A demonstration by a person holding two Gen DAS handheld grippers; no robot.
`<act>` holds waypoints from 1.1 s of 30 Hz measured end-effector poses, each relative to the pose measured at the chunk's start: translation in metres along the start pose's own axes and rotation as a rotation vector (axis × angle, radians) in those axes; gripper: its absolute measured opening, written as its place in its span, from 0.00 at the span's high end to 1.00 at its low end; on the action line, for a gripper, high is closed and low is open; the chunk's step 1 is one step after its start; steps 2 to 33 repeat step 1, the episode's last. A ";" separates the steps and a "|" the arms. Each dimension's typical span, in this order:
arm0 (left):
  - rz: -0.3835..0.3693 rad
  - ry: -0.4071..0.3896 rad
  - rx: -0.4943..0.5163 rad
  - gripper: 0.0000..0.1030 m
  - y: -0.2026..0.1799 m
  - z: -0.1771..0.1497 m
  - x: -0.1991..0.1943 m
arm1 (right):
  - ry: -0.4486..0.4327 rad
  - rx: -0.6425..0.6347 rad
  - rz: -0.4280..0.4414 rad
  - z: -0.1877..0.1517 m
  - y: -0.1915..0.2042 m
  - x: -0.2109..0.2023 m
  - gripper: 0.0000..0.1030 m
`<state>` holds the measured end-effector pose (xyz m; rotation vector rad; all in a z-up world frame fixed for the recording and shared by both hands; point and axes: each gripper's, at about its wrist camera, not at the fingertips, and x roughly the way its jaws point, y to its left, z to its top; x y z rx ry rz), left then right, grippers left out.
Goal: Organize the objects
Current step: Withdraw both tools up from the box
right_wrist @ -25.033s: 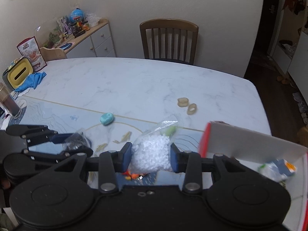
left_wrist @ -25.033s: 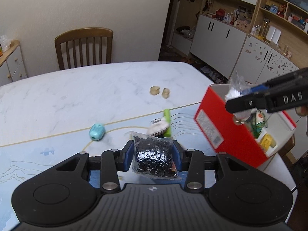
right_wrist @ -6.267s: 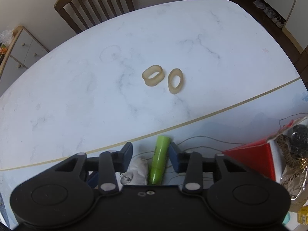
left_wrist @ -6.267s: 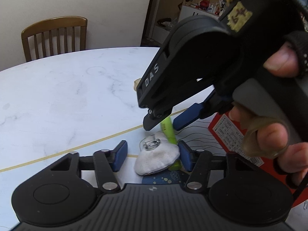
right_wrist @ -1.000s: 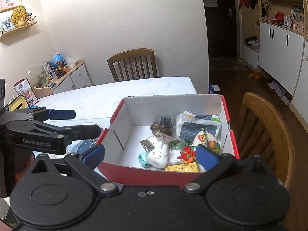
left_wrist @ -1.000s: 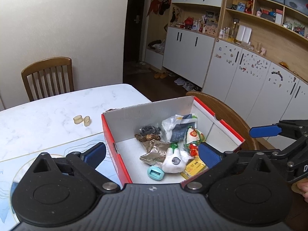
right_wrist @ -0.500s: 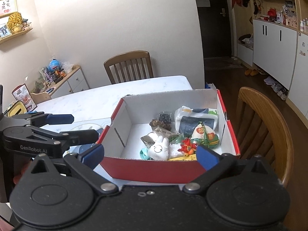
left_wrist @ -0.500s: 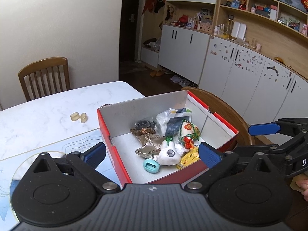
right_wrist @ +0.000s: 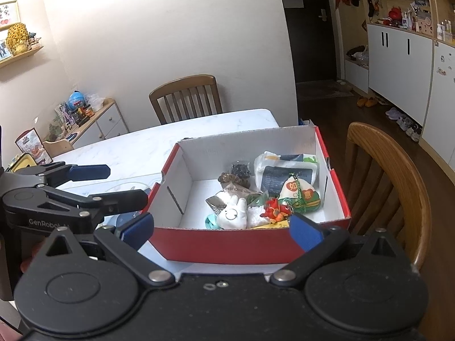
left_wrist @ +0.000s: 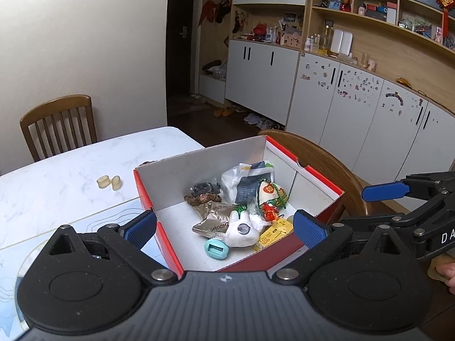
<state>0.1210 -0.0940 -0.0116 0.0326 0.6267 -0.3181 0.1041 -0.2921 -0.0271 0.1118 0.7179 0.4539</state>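
A red cardboard box (left_wrist: 167, 244) (right_wrist: 227, 244) with a white inside stands at the table's right end. It holds a white plush rabbit (left_wrist: 241, 228) (right_wrist: 231, 216), a teal case (left_wrist: 216, 248), a brown foil pouch (left_wrist: 213, 220), a yellow packet (left_wrist: 274, 230), a green and white pouch (right_wrist: 300, 193) and other small bags. My left gripper (left_wrist: 224, 228) is open and empty, held above the box's near side. My right gripper (right_wrist: 221, 228) is open and empty, just before the box's red front wall. Each gripper shows in the other's view.
Two tan rings (left_wrist: 109, 182) lie on the white marble table (left_wrist: 57, 179). A blue mat (left_wrist: 17, 255) covers the near table. A wooden chair (right_wrist: 386, 176) stands beside the box, another (right_wrist: 186, 98) at the far side. A cluttered sideboard (right_wrist: 85, 119) is at the left.
Both grippers have drawn back and up a little from the box, staying open and empty. The box and its contents have not moved.
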 end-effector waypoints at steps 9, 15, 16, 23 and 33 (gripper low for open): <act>-0.002 -0.001 0.000 0.00 0.001 0.000 0.000 | 0.000 0.002 0.000 0.000 0.000 0.000 0.02; -0.002 -0.001 0.000 0.00 0.001 0.000 0.000 | 0.000 0.002 0.000 0.000 0.000 0.000 0.02; -0.002 -0.001 0.000 0.00 0.001 0.000 0.000 | 0.000 0.002 0.000 0.000 0.000 0.000 0.02; -0.002 -0.001 0.000 0.00 0.001 0.000 0.000 | 0.000 0.002 0.000 0.000 0.000 0.000 0.02; -0.002 -0.001 0.000 0.00 0.001 0.000 0.000 | 0.000 0.002 0.000 0.000 0.000 0.000 0.02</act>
